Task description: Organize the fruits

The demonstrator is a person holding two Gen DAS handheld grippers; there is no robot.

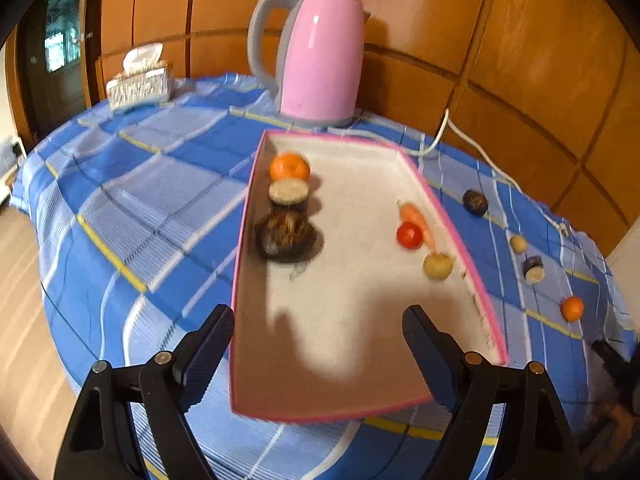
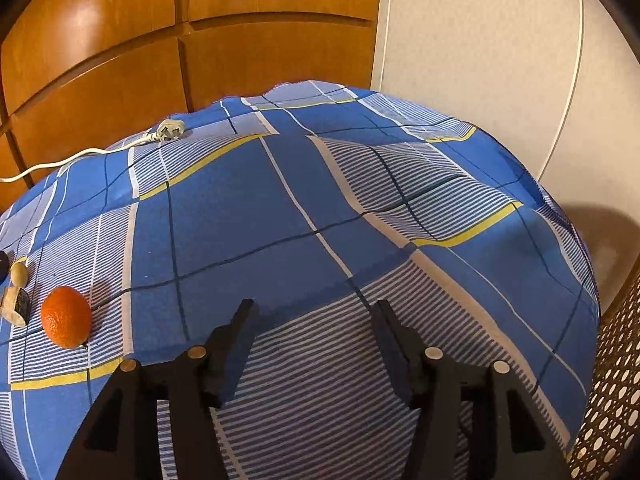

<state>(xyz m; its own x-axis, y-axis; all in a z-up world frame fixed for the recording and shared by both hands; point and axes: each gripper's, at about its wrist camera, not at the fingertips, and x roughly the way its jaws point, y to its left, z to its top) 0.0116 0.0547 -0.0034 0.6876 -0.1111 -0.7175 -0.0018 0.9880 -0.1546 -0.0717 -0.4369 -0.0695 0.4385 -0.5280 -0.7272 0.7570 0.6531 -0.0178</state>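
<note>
Pink-rimmed tray [image 1: 476, 256] already holds part of the load, so we judge the sorting about half done: an orange [image 1: 289, 166], a cut dark-skinned piece [image 1: 289, 196] and a hairy dark fruit [image 1: 286, 238] sit in a row along its left wall, while a carrot-like piece [image 1: 414, 216], a red tomato [image 1: 409, 235] and a pale round one [image 1: 437, 266] sit by the right wall. Four pieces wait on the blue checked cloth [image 1: 132, 200] right of the tray, including a second orange [image 2: 66, 317]. We hold the left gripper [image 1: 318, 344] above the tray's near end, fingers wide, nothing between them. Our right gripper [image 2: 314, 340] hangs over bare cloth, fingers apart and empty, the second orange off to its left.
</note>
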